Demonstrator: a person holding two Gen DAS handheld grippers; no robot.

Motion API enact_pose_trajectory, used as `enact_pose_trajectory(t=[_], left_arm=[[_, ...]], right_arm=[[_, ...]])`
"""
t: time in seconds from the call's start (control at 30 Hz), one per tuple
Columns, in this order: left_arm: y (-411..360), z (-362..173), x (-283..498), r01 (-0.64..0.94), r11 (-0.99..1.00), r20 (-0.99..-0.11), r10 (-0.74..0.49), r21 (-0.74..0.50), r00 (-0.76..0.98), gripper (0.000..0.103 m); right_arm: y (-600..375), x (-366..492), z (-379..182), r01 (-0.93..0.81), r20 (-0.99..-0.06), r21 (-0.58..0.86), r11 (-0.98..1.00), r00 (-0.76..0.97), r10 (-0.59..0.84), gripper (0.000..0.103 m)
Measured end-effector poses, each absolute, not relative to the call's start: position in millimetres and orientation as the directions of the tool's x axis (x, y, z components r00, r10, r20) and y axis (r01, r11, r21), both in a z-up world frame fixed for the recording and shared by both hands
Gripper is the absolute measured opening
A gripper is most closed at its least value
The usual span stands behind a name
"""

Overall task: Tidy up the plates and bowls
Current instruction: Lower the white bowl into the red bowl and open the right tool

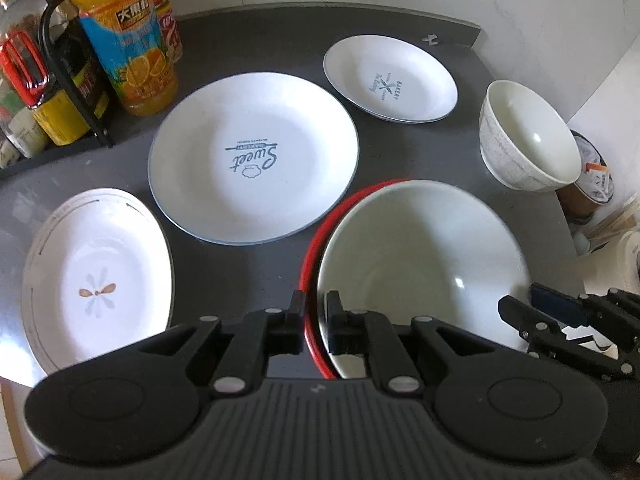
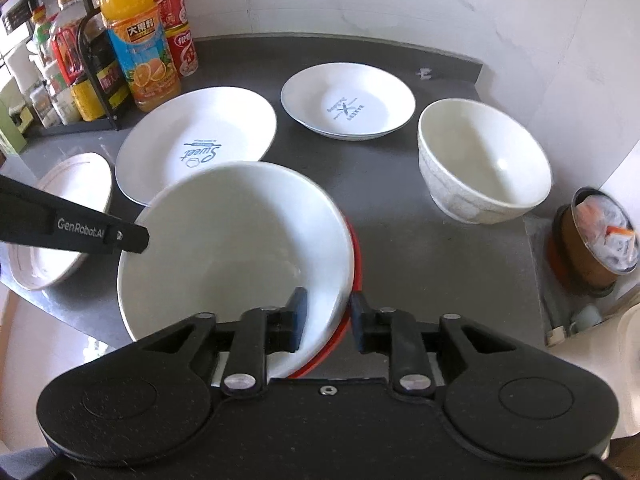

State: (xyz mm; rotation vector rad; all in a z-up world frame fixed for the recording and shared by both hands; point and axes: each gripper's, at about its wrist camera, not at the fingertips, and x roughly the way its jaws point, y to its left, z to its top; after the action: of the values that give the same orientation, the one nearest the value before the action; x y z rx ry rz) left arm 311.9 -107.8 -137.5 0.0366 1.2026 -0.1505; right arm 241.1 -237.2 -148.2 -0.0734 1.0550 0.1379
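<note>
While the wide white ceramic bowl with the red outside (image 1: 420, 256) sat near the front edge of the dark grey surface (image 1: 248, 272), both claws straddled its rim from opposite sides. The left claw (image 1: 314, 312) had one finger inside and one outside, with slight gaps showing, so not yet clamped; the right claw (image 2: 326, 312) did likewise, jaws apart. A two-sided hold probably suited so broad a bowl. The large white "Sweet" plate (image 1: 252, 160) and the smaller deep white bowl (image 2: 484, 160) lay apart, unstacked.
</note>
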Motion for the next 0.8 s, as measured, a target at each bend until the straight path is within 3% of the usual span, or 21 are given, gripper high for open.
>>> enact_pose_trajectory(t=[0.27, 0.37, 0.43, 0.47, 0.53, 0.6, 0.8], left_arm=[[-105, -135, 315, 0.11, 0.993, -0.933, -0.079, -0.043, 0.35, 0.01], [-110, -130, 317, 0.108, 0.994, -0.928, -0.063, -0.025, 0.367, 0.02], [-113, -126, 317, 0.109, 0.993, -0.922, -0.073, -0.034, 0.381, 0.039], [-116, -124, 318, 0.109, 0.994, -0.919, -0.069, -0.029, 0.389, 0.044], [-123, -120, 320, 0.113, 0.993, -0.908, -0.059, -0.013, 0.414, 0.054], [-130, -116, 323, 0.122, 0.993, -0.901, -0.058, -0.005, 0.43, 0.058], [-152, -108, 336, 0.132, 0.991, -0.886, -0.059, 0.003, 0.46, 0.068]], right_arm=[[-246, 235, -149, -0.122, -0.874, 0.03, 0.992, 0.478, 0.085, 0.03], [-257, 235, -146, -0.088, -0.866, 0.07, 0.994, 0.49, 0.105, 0.032], [-265, 235, -144, -0.065, -0.856, 0.095, 0.993, 0.504, 0.114, 0.033], [-269, 236, -142, -0.057, -0.851, 0.102, 0.993, 0.512, 0.117, 0.034], [-277, 238, -139, -0.04, -0.838, 0.116, 0.992, 0.533, 0.119, 0.045], [-285, 240, -137, -0.024, -0.827, 0.123, 0.992, 0.551, 0.115, 0.052], [-314, 249, -135, 0.031, -0.809, 0.162, 0.986, 0.576, 0.115, 0.059]])
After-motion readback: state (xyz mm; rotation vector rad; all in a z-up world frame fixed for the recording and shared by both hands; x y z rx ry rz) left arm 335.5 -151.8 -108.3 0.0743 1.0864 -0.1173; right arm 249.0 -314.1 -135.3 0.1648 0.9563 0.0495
